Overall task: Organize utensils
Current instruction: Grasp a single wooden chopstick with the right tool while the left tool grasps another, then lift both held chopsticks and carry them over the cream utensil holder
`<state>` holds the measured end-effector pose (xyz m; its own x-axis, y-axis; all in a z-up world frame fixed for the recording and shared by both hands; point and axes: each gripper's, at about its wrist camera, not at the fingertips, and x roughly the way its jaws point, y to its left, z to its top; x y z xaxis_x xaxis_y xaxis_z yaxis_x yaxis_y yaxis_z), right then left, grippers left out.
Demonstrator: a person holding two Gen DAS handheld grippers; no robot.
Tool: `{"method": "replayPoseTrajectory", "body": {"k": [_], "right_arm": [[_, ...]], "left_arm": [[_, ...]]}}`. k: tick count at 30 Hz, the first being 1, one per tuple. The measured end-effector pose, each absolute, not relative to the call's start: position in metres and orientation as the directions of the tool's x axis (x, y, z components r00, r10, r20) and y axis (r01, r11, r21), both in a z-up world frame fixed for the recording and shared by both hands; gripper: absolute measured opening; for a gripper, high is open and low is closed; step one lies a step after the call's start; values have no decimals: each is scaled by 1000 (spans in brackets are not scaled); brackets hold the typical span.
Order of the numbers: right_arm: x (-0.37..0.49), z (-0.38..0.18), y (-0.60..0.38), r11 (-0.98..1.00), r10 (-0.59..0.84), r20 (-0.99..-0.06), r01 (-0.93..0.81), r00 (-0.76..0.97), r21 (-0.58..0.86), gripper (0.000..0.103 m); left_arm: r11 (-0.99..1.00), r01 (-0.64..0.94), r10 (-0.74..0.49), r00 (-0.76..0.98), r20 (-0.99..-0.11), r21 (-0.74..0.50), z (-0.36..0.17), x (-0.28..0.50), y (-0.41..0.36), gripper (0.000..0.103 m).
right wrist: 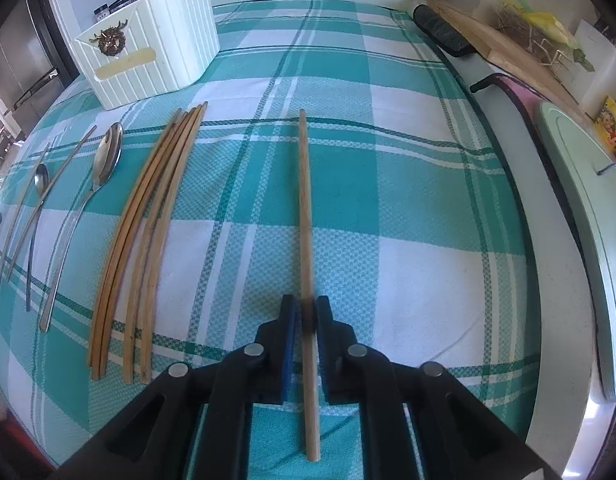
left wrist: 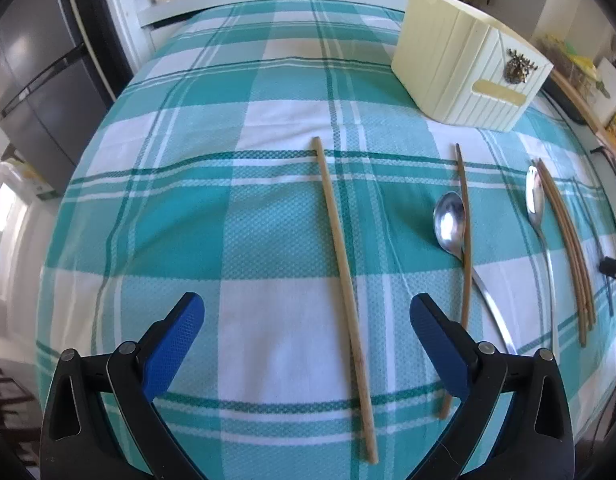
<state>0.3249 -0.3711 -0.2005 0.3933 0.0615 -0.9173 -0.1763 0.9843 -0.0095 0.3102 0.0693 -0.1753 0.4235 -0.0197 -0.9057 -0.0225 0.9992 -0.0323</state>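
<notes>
In the left wrist view my left gripper (left wrist: pixel 306 302) hangs wide open over the checked cloth, and a single wooden chopstick (left wrist: pixel 344 256) lies below the gap, nearer the right finger. Another chopstick (left wrist: pixel 465 240) lies across a steel spoon (left wrist: pixel 450 220). Further right are a second spoon (left wrist: pixel 534 196) and a bundle of chopsticks (left wrist: pixel 568 240). In the right wrist view my right gripper (right wrist: pixel 306 312) stands narrowly apart around one chopstick (right wrist: pixel 306 208); a thin gap shows at the left pad. The chopstick bundle (right wrist: pixel 148 240) and spoons (right wrist: pixel 108 156) lie to its left.
A cream ribbed holder box (left wrist: pixel 468 64) (right wrist: pixel 148 52) stands at the back of the table. A pale green board (right wrist: pixel 580 220) and a wooden board (right wrist: pixel 508 48) lie along the right edge. A fridge (left wrist: pixel 40 80) and a kitchen counter are beyond the table.
</notes>
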Motion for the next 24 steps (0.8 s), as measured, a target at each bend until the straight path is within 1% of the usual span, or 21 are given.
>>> {"method": "replayPoseTrajectory", "body": {"k": [1, 2, 4, 6, 7, 9, 12, 13, 14, 15, 16, 17, 18, 19, 22, 24], "right_arm": [[331, -201, -369, 979, 72, -925, -202, 373, -5, 27], [334, -201, -364, 975, 75, -929, -224, 363, -9, 36], [345, -201, -357, 965, 66, -934, -262, 352, -31, 37], [358, -201, -352, 960, 59, -937, -278, 344, -42, 37], [367, -201, -350, 959, 57, -938, -279, 341, -43, 37], [383, -200, -349, 962, 59, -938, -269, 341, -38, 37], [412, -200, -345, 968, 82, -936, -251, 343, -7, 36], [420, -201, -343, 970, 85, -936, -245, 342, -1, 36], [427, -200, -343, 971, 89, -933, -240, 348, 3, 33], [435, -201, -340, 971, 88, -935, -237, 343, 4, 28], [440, -201, -339, 972, 76, -932, -233, 353, -9, 20], [447, -200, -335, 972, 75, -931, -235, 356, -12, 6], [452, -201, -333, 972, 75, -932, -237, 355, -12, 6], [456, -201, -332, 974, 73, -928, -228, 364, -13, 6], [452, -193, -336, 979, 109, -913, -203, 393, 30, 6], [442, -178, -338, 978, 144, -892, -200, 428, 62, 6]], "left_arm": [[999, -18, -18, 412, -911, -28, -178, 317, 70, 100], [1000, -16, -15, 400, -917, -23, -180, 324, 70, 95], [1000, -11, -15, 372, -928, -20, -185, 336, 73, 90], [999, -22, -27, 342, -939, -37, -192, 347, 79, 86], [998, -36, -35, 321, -946, -50, -195, 354, 82, 83], [997, -53, -29, 321, -947, -48, -195, 363, 85, 83], [995, -72, -40, 300, -953, -64, -194, 380, 87, 76], [995, -75, -34, 296, -955, -59, -194, 385, 86, 71], [996, -79, -20, 294, -955, -46, -192, 390, 85, 59], [996, -77, -15, 295, -956, -39, -192, 395, 84, 51], [997, -71, -16, 297, -955, -39, -191, 398, 82, 33], [997, -66, -23, 302, -953, -45, -191, 400, 81, 12], [996, -65, -37, 302, -953, -59, -190, 402, 79, 7], [995, -71, -52, 303, -951, -77, -189, 402, 80, 6], [987, -78, -106, 337, -936, -140, -181, 398, 86, 4], [985, -70, -117, 387, -915, -156, -164, 387, 89, 4]]}}
